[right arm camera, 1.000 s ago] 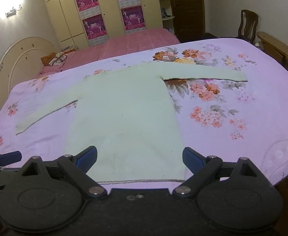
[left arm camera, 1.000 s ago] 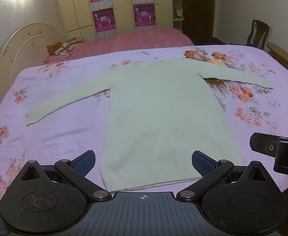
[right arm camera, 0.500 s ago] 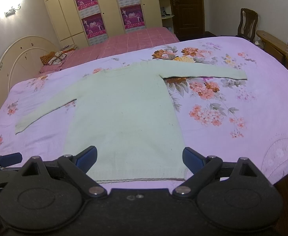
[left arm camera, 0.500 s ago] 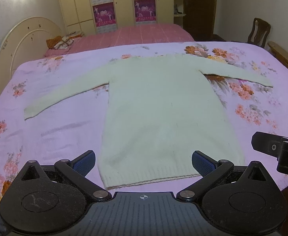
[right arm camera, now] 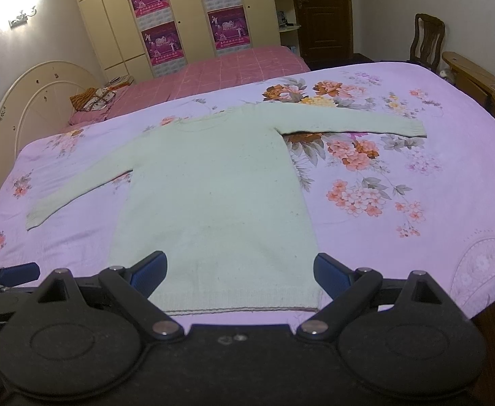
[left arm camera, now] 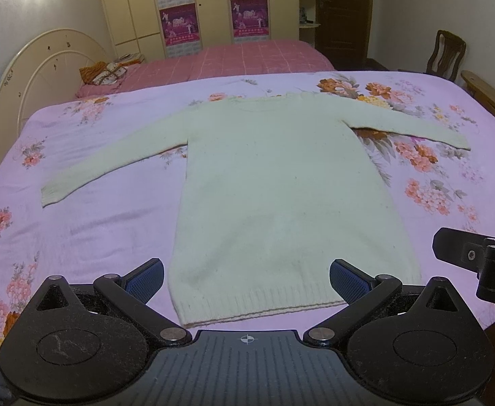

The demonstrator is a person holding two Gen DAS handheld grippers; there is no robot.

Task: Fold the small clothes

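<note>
A pale green long-sleeved sweater [left arm camera: 281,196] lies flat on the pink floral bedspread [left arm camera: 95,230], sleeves spread to both sides, hem toward me. It also shows in the right wrist view [right arm camera: 213,203]. My left gripper [left arm camera: 246,277] is open and empty, held above the hem near the bed's front edge. My right gripper [right arm camera: 240,270] is open and empty, also above the hem. The right gripper's finger shows at the right edge of the left wrist view [left arm camera: 467,253].
A second bed with a pink checked cover [left arm camera: 240,57] stands behind. A cream headboard [left arm camera: 44,77] is at the left. A wooden chair [left arm camera: 445,52] and wooden bed frame [left arm camera: 488,96] are at the right. Wardrobes [left arm camera: 196,3] line the back wall.
Both grippers have risen and drawn back slightly, so more of the hem and bedspread shows. The sweater has not moved. Both grippers stay open.
</note>
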